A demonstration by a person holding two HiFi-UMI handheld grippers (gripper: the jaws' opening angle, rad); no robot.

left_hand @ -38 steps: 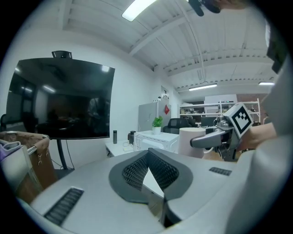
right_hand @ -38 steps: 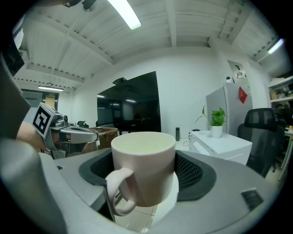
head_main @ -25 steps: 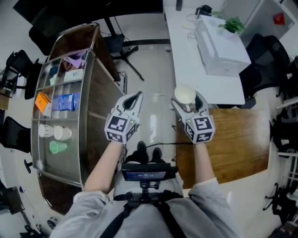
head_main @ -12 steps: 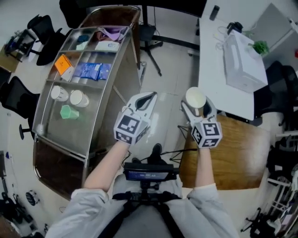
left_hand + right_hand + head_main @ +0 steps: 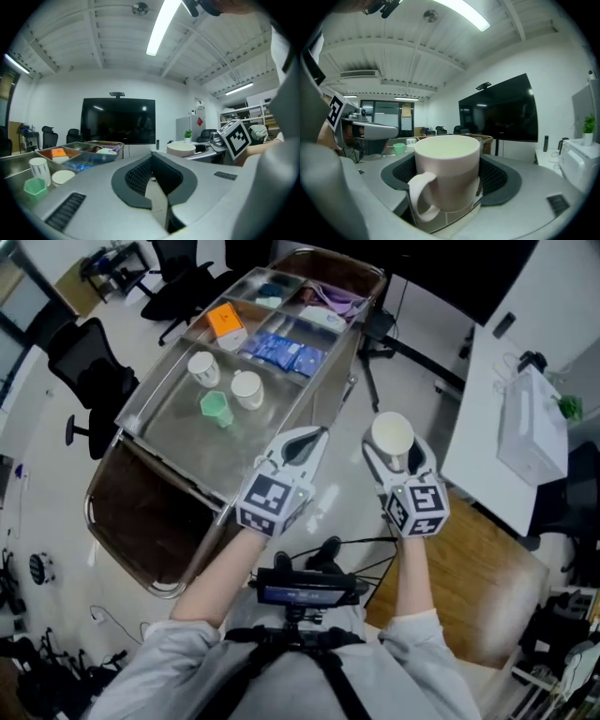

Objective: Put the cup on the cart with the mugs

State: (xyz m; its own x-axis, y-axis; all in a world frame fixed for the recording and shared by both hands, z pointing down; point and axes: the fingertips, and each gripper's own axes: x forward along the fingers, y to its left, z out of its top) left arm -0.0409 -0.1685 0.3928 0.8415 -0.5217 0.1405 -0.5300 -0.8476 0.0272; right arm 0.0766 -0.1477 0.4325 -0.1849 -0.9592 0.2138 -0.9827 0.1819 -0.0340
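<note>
The metal cart (image 5: 192, 448) is standing ahead and to the left, its top tray split into compartments. The nearest and widest one is showing plenty of bare steel. The right gripper (image 5: 396, 457) is holding the cup (image 5: 392, 432) upright in the air, above the floor and just off the cart's right side, well apart from the tray. Its jaws are standing wide and pressing on the cup's sides, with the handle pointing back toward the person's hand. The left gripper (image 5: 314, 435) is hanging beside it, nearer the cart, with its jaws together and nothing between them.

Two white mugs (image 5: 225, 379) are standing side by side in the wide compartment. A small green cup (image 5: 217, 409) is sitting just in front of them.

Judging by this, the cup is lifted and on its way, but not yet over the tray, so the placing is not yet done. The next move is probably calling for a reach forward and to the left over the cart's rim. Then comes a level descent onto the bare steel near the mugs, clear of the green cup, before the jaws open.
</note>
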